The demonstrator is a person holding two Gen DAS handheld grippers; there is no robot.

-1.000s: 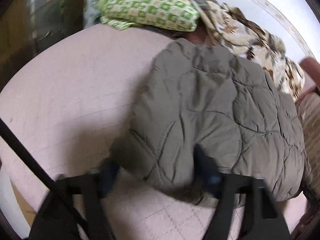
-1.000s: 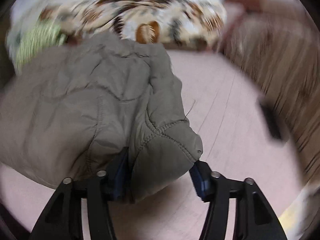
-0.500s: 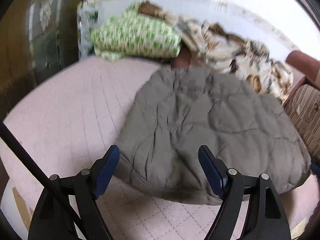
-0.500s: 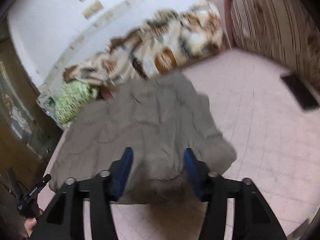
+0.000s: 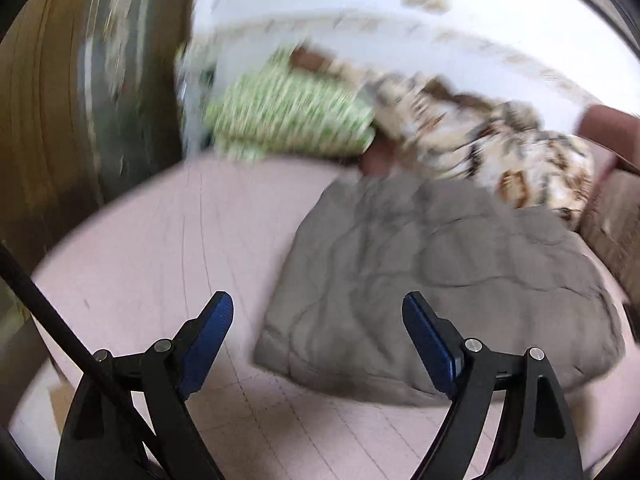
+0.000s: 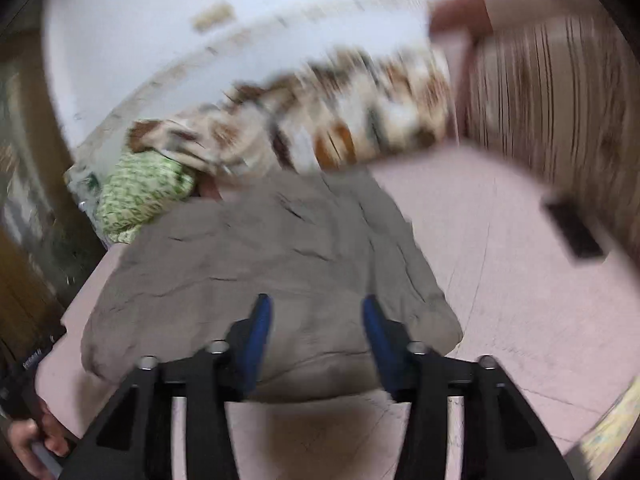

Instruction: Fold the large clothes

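While both views are smeared with blur, you can make out the olive-grey quilted jacket [image 5: 436, 292] lying folded flat on the pink tiled floor [image 5: 160, 248]. Your left tool [image 5: 318, 312] is spread wide and released, with nothing between its blue pads [image 5: 208, 332]; it hangs above the floor at the jacket's near left edge, and its right finger overlaps the fabric in the picture, though you cannot tell whether it touches. Your right tool [image 6: 316, 320] is also released, less widely parted, poised over the near edge of the jacket [image 6: 260, 264] with only the cloth's surface showing between its pads [image 6: 258, 332]. Beyond the jacket, against the white wall, a green-and-white patterned pillow [image 5: 288, 120] lies beside a rumpled brown-and-cream floral blanket [image 5: 500, 152]. On the right stands a striped brown sofa [image 6: 560, 120], with a dark flat object [image 6: 574, 232] on the floor near it. Your left hand [image 6: 36, 436] shows at the lower left corner of the right view.
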